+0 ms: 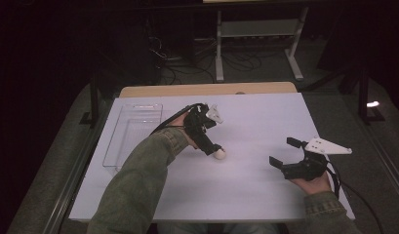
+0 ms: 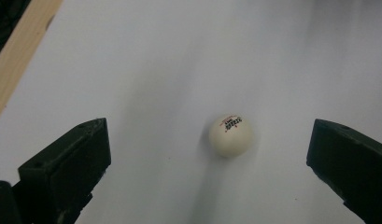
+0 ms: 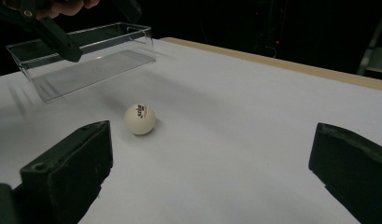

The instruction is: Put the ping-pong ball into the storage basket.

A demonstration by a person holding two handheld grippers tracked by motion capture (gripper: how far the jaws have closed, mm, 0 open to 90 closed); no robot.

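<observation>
Left claw hangs agape directly above white ball, nearer than the gaping right claw.

I've got olive-green sleeves w/ ribbed cuffs. My grippers, left & right, are black, each w/ a grey three-cornered plate & black cable.

From the high view I can't tell whether the left gripper touches the ping-pong ball, since its black jaws cover part of the ball near the table's middle. The small red and black print on the ball is too tiny for me to read in the left gripper view. In the right gripper view, the clear plastic tray by the table's far edge is partly hidden behind the left gripper.
</observation>
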